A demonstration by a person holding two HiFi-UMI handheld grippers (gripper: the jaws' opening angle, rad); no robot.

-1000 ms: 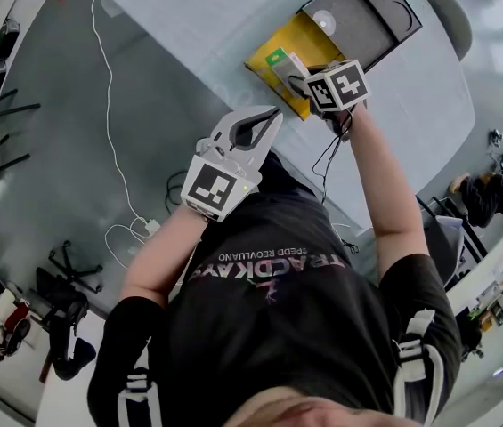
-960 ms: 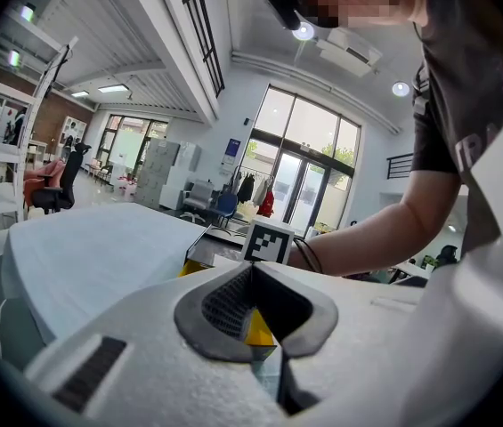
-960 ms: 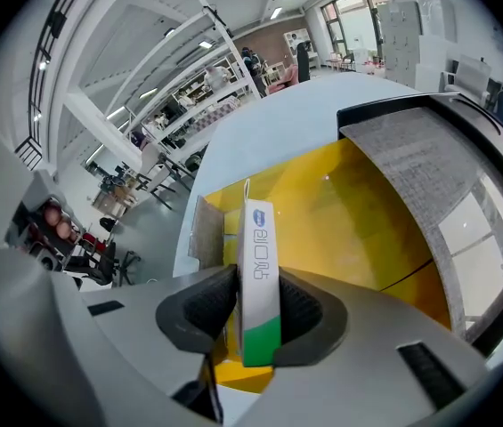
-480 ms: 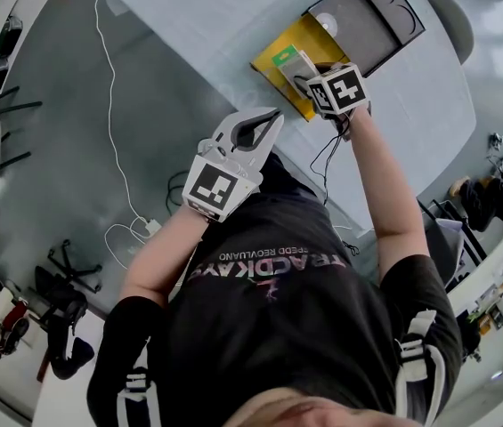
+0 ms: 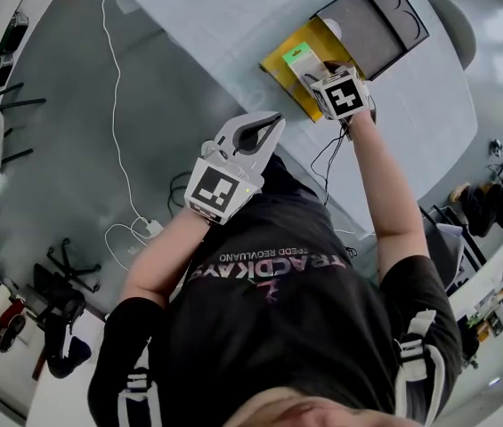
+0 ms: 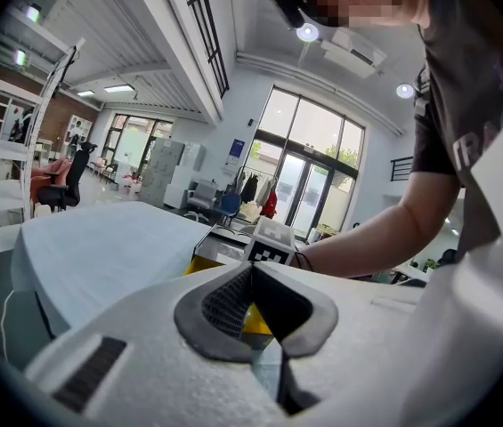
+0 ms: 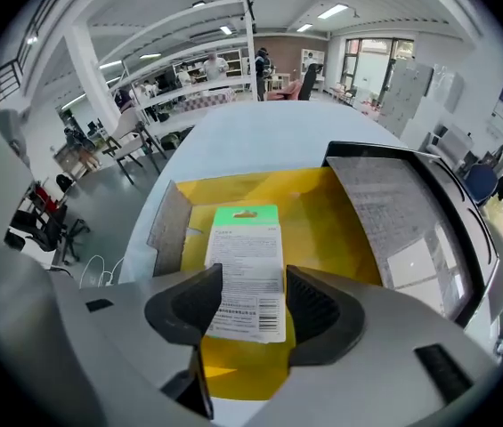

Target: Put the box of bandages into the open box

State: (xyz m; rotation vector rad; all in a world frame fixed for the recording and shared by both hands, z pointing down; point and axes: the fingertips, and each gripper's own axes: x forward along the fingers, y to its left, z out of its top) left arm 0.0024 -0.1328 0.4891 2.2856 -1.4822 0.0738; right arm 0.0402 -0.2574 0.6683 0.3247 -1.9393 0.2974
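While the right arm reaches out straight over the counter [image 5: 224, 25], the right gripper [image 7: 253, 285] hangs low above the open box [image 7: 331, 212], tipped down into it. Its fingers are opening, pads off the box of bandages [image 7: 247, 256], which sits between them. That box lies flat on the yellow floor of the open box, green end away from the person, barcode end nearest the gripper. In the head view the box of bandages [image 5: 300, 58] is inside the yellow open box [image 5: 288, 87], just beyond the right gripper [image 5: 316, 71].

Left arm is bent at the elbow. The left gripper [image 5: 271, 120] is held off the counter's near edge, pointing toward the open box, well apart from it. Its fingers are clenched tip to tip, nothing gripped.

A dark panel [image 5: 376, 20] touches the open box's far side. The counter is pale and rounded. Grey floor [image 5: 55, 149] with a white cable [image 5: 113, 132]. Shelving [image 7: 189, 60] and tall windows [image 6: 313, 167] ring the room.
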